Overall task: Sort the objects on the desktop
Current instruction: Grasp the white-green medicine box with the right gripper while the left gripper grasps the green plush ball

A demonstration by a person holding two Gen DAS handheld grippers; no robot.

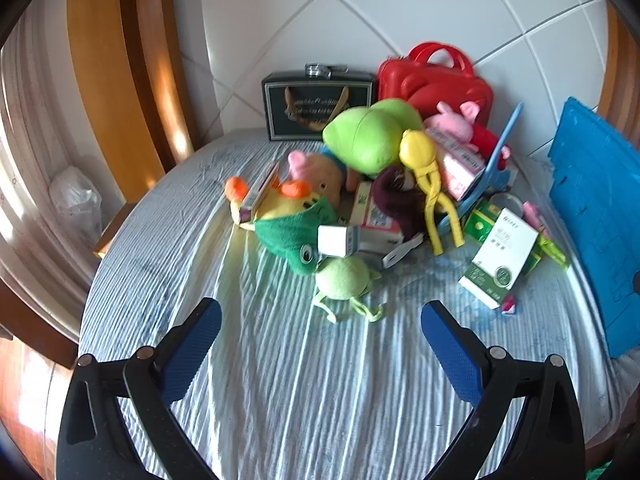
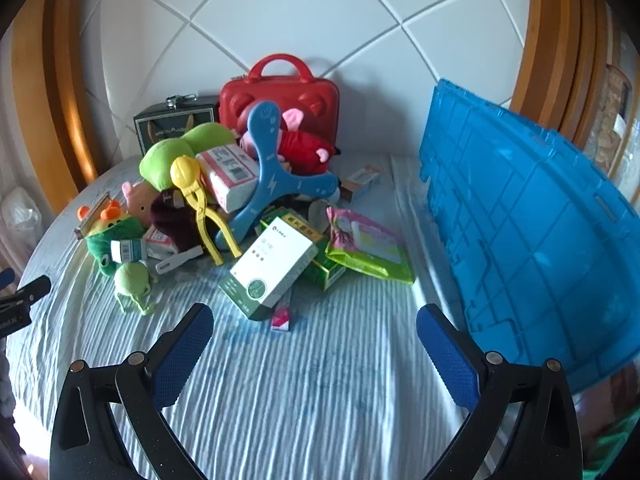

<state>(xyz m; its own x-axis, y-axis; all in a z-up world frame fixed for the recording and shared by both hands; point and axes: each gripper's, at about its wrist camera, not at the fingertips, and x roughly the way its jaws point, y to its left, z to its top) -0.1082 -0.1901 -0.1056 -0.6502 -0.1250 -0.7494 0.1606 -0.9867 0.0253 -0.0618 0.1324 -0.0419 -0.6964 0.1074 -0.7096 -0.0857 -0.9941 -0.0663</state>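
Observation:
A heap of toys and boxes lies on the striped cloth (image 1: 304, 380) (image 2: 320, 380). In it are a big green plush (image 1: 368, 132) (image 2: 176, 156), a yellow clamp toy (image 1: 432, 184) (image 2: 196, 196), a blue boomerang (image 2: 272, 176), a white-and-green box (image 1: 500, 256) (image 2: 276, 268) and a small green plush (image 1: 344, 280) (image 2: 132, 280). My left gripper (image 1: 320, 316) is open just short of the small green plush, nothing between its fingers. My right gripper (image 2: 314, 320) is open in front of the white-and-green box, also empty.
A blue plastic crate (image 2: 532, 224) (image 1: 596, 216) stands tilted at the right. A red case (image 1: 436, 80) (image 2: 280, 92) and a dark box (image 1: 316, 104) (image 2: 176, 120) lean on the white padded wall behind. Wooden frame pieces rise at both sides.

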